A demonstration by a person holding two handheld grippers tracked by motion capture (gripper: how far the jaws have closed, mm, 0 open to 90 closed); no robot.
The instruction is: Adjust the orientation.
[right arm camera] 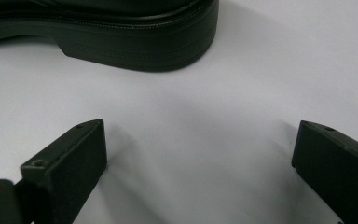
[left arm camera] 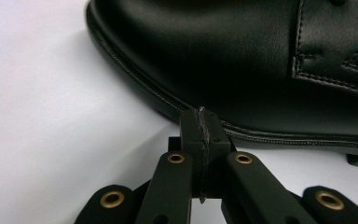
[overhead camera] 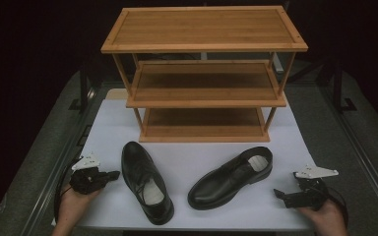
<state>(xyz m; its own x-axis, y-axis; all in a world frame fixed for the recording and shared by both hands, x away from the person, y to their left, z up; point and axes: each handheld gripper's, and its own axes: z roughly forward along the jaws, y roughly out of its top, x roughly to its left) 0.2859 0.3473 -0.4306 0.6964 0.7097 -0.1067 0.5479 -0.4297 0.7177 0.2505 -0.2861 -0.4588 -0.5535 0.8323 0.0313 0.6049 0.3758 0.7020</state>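
on the white sheet (overhead camera: 197, 162), near the front edge, two black shoes are laid apart and at angles, presumably so that each can be reached from its own side. the left shoe (overhead camera: 145, 179) lies with its toe toward the far side and its opening facing up; the right shoe (overhead camera: 231, 177) lies slantwise, heel toward the far right. behind them the rack (overhead camera: 204, 73) is stood with its three shelves bare (a likely place for the pair).

the left gripper (overhead camera: 112, 175) is held just beside the left shoe, jaws pressed together with nothing between them, tips close to the sole's welt (left arm camera: 168, 100), as if lined up to nudge or to be opened there. the right gripper (overhead camera: 280, 195) is held low near the right shoe's heel (right arm camera: 140, 46), jaws spread wide and empty, judged ready to take the heel.
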